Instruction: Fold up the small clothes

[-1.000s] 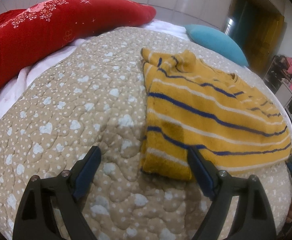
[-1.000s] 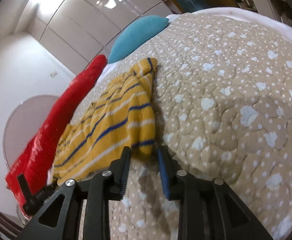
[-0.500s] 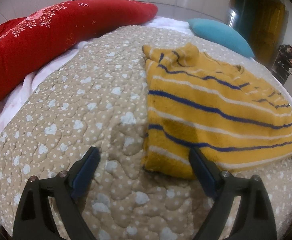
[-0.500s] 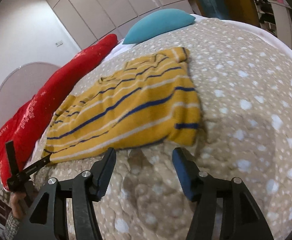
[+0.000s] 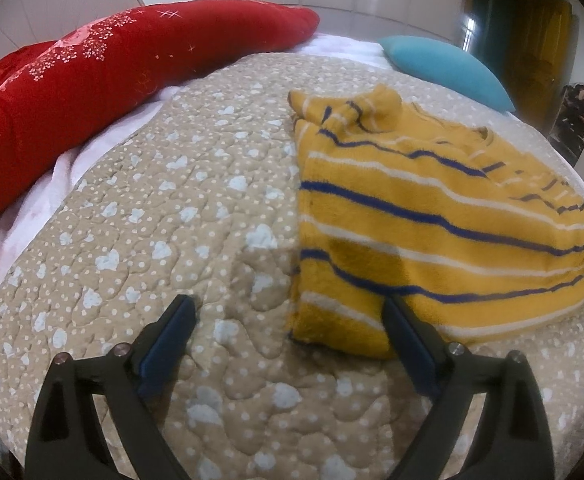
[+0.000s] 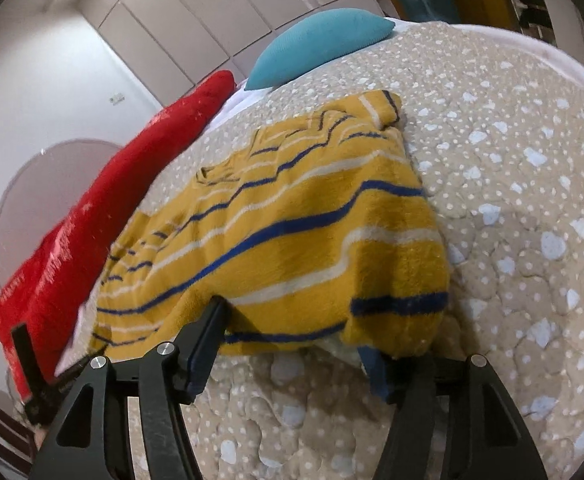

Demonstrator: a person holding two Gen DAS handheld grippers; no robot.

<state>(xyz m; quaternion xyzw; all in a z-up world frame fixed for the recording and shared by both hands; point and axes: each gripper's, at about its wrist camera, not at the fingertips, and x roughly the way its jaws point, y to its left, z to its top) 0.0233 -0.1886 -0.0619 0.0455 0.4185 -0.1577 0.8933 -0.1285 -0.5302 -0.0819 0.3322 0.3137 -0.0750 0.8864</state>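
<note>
A yellow striped sweater (image 5: 432, 232) is lying folded on a bed, on a beige dotted quilt (image 5: 171, 220), with its straight folded edge running down the middle of the left wrist view. The left gripper (image 5: 287, 320) is hovering at the sweater's near corner, its jaws standing wide and having just been opening; the corner is sitting between them, but neither pad is pressing on it. The right gripper (image 6: 296, 344) is facing the sweater's near hem (image 6: 292, 336), its jaws also wide after opening; the hem is lying between and slightly over them, and it is hard to tell whether the right finger is touching the cloth. Bare quilt is spreading open to the left of the folded edge. A red pillow (image 5: 91, 80) and a blue pillow (image 5: 448, 68) are lining the far side, well apart from the sweater.
</note>
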